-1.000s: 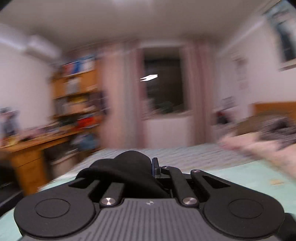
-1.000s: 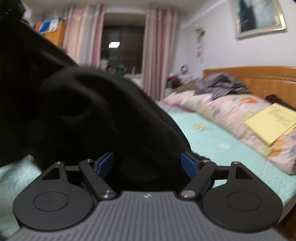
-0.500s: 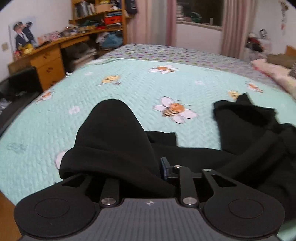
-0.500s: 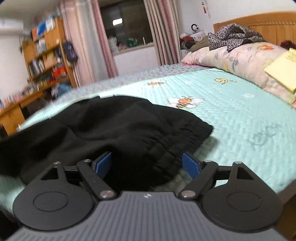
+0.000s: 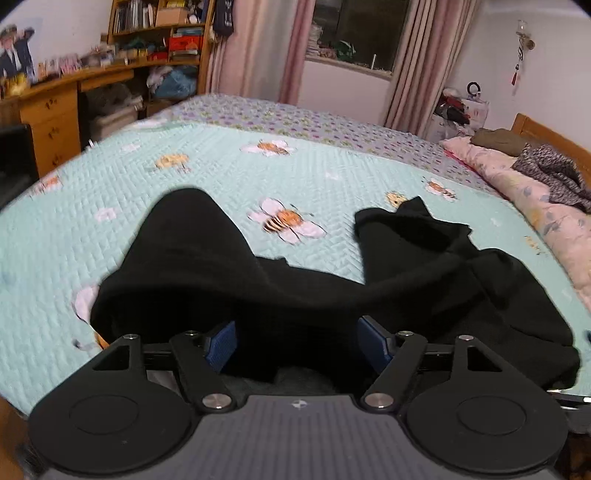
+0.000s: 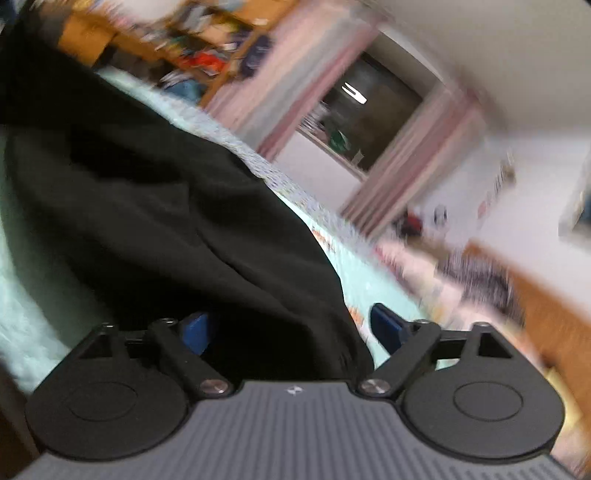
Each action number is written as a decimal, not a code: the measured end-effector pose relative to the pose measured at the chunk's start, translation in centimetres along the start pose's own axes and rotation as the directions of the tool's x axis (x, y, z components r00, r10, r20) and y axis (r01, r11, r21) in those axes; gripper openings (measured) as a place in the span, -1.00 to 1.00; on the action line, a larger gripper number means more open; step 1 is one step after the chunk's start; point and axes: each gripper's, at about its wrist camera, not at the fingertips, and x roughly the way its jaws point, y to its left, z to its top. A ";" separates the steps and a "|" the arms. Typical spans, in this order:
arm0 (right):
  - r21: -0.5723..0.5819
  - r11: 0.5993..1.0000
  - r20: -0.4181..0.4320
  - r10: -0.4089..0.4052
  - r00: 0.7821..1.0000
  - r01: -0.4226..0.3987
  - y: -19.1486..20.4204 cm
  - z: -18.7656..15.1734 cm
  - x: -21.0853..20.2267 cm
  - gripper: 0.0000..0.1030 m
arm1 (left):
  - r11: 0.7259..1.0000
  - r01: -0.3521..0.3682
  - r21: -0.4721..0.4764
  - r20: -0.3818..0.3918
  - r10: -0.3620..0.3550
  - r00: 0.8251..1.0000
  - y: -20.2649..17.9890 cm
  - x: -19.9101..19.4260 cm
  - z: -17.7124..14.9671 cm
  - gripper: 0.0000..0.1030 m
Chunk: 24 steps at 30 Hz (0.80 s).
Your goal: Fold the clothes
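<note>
Both your left gripper (image 5: 297,345) and right gripper (image 6: 290,328) are opening, pads apart, releasing the black garment (image 5: 424,273) onto the bed (image 5: 221,177) so you can flatten it.

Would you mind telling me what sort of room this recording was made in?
It looks like a home bedroom: a bed with a bee-patterned quilt, pillows against a wooden headboard, plus a cluttered desk and bookshelf beside a curtained window.

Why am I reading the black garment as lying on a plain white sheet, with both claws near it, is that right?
Not quite. The black garment lies on a mint-green quilt printed with bees, as the left wrist view shows. Both the left claw and right claw are near it, jaws opening.
</note>
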 end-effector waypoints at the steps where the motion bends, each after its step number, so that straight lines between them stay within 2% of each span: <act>1: -0.061 0.998 0.003 -0.002 1.000 0.003 0.7 0.2 0.9 0.76 | 1.000 0.006 -0.004 -0.006 -0.006 1.000 -0.1 0.2 -0.1 0.43; 2: -0.065 0.998 -0.009 0.019 1.000 -0.019 0.8 0.3 1.6 0.62 | 1.000 0.004 -0.002 -0.010 -0.004 1.000 -0.3 0.3 -0.2 0.44; 3: -0.069 0.997 -0.021 0.040 0.999 -0.041 1.0 0.4 2.4 0.19 | 1.000 -0.001 0.006 -0.012 0.001 1.000 -0.5 0.4 -0.3 0.47; 4: -0.072 0.995 -0.033 0.061 0.998 -0.064 1.1 0.6 3.1 -0.09 | 1.000 -0.007 0.013 -0.014 0.007 1.000 -0.7 0.4 -0.4 0.47; 5: -0.032 0.995 -0.046 0.090 0.995 -0.092 0.6 0.8 3.8 -0.55 | 1.000 -0.013 0.022 -0.014 0.013 1.000 -1.0 0.4 -0.5 0.47; 7: -0.022 0.997 -0.048 0.066 0.997 -0.067 0.2 1.5 4.1 -0.64 | 0.999 -0.016 0.028 -0.014 0.016 1.000 -1.2 0.3 -0.7 0.49; 8: -0.051 0.999 -0.027 0.014 1.000 -0.015 -0.2 1.9 4.2 -0.75 | 1.000 -0.015 0.026 -0.013 0.015 1.000 -1.2 0.2 -0.7 0.52; 10: -0.070 0.993 0.004 -0.099 0.995 0.099 -1.9 2.9 4.2 -0.78 | 1.000 -0.011 0.014 -0.010 0.012 1.000 -1.1 -0.1 -0.6 0.52; 12: -0.040 0.974 0.013 -0.221 0.975 0.221 -5.0 3.7 4.3 -0.81 | 1.000 -0.010 0.003 0.002 0.010 1.000 -0.8 -0.6 -0.6 0.55; 14: 0.010 0.935 -0.002 -0.353 0.935 0.353 -9.5 4.2 4.3 -0.81 | 1.000 -0.005 -0.010 0.012 0.005 1.000 -0.7 -0.7 -0.6 0.60; 17: 0.098 0.863 -0.074 -0.490 0.869 0.495 -16.9 3.9 4.1 -0.79 | 1.000 0.014 -0.005 0.005 -0.014 1.000 -1.2 -0.4 -1.0 0.60; 19: 0.161 0.811 -0.134 -0.547 0.826 0.563 -21.0 3.1 3.9 -0.79 | 1.000 0.027 0.004 -0.006 -0.027 1.000 -1.6 -0.1 -1.4 0.60; 23: 0.264 0.661 -0.278 -0.646 0.711 0.703 -27.2 -0.1 3.1 -0.80 | 0.998 0.046 0.039 -0.049 -0.045 0.998 -2.8 1.1 -2.3 0.60; 24: 0.326 0.628 -0.315 -0.633 0.708 0.707 -28.4 -1.3 2.8 -0.80 | 0.998 0.051 0.041 -0.059 -0.049 0.997 -3.0 1.4 -2.4 0.60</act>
